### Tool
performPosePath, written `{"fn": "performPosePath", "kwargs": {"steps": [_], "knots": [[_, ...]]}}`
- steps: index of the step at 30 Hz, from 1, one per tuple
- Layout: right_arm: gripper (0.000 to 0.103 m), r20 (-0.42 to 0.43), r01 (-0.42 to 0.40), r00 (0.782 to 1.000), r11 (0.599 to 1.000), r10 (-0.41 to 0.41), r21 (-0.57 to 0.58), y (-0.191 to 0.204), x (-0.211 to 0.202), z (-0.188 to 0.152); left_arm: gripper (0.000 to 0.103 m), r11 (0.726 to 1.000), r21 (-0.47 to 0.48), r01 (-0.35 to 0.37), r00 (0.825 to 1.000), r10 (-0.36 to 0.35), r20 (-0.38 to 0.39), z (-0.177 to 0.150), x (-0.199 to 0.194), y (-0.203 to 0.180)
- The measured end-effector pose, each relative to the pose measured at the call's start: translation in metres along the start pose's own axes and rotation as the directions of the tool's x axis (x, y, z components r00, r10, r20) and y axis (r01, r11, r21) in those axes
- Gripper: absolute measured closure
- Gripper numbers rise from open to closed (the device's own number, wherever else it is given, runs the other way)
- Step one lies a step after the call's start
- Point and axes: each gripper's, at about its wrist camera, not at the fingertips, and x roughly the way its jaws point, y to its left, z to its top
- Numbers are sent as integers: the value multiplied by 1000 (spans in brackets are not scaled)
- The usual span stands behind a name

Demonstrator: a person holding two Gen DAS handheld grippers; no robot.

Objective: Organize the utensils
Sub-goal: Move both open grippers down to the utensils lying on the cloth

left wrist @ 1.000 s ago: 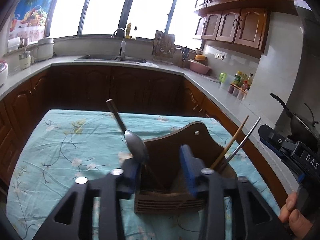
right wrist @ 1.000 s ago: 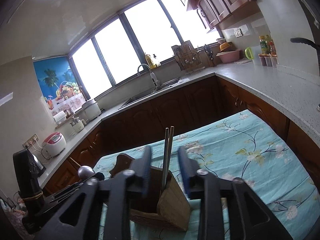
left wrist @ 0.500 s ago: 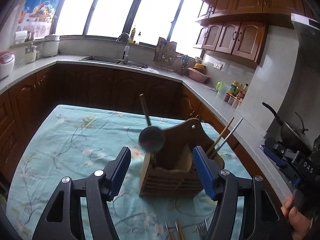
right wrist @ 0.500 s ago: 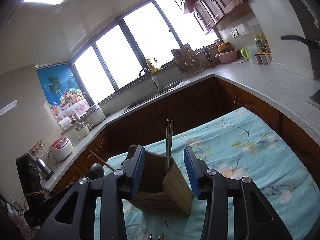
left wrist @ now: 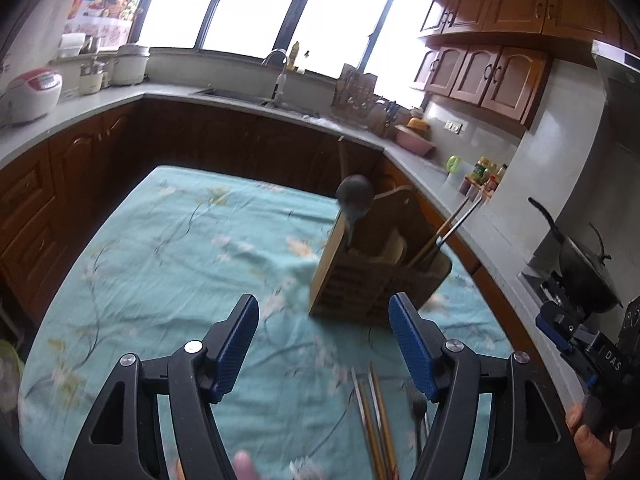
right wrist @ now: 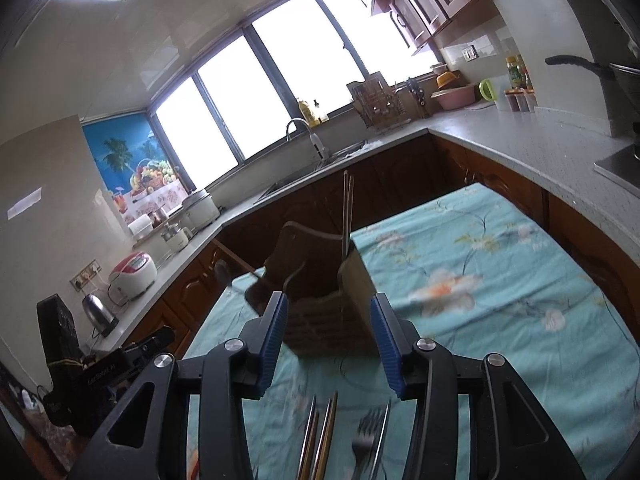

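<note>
Both hand-held grippers, left (left wrist: 324, 344) and right (right wrist: 329, 340), hang wide and empty; grabbing the loose chopsticks (right wrist: 320, 436) or fork (right wrist: 370, 440) carelessly could tip the wooden holder (right wrist: 328, 320) nearby.

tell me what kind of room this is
A home kitchen, almost certainly: a sink with a tap under the window, wooden wall cabinets, and a rice cooker on the counter. The wooden utensil holder sits on a cloth-covered table.

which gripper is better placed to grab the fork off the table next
Right, probably. The fork lies just below the open right gripper, between its fingers; under the left gripper it sits off toward the right finger.
</note>
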Motion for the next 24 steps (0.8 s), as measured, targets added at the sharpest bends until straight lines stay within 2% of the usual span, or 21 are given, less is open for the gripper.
{"fn": "performPosePath", "kwargs": {"steps": [13, 19, 24], "knots": [[57, -88, 39, 995, 999, -41, -16, 0, -28, -55, 36, 998, -46, -33, 996, 29, -82, -44, -42, 7], [57, -130, 76, 988, 996, -80, -36, -1, -29, -77, 36, 998, -38, -53, 990, 48, -134, -54, -39, 4], [57, -173, 82, 981, 996, -86, -27, -7, -22, -86, 36, 998, -16, -64, 983, 60, -175, -50, -27, -3]]}}
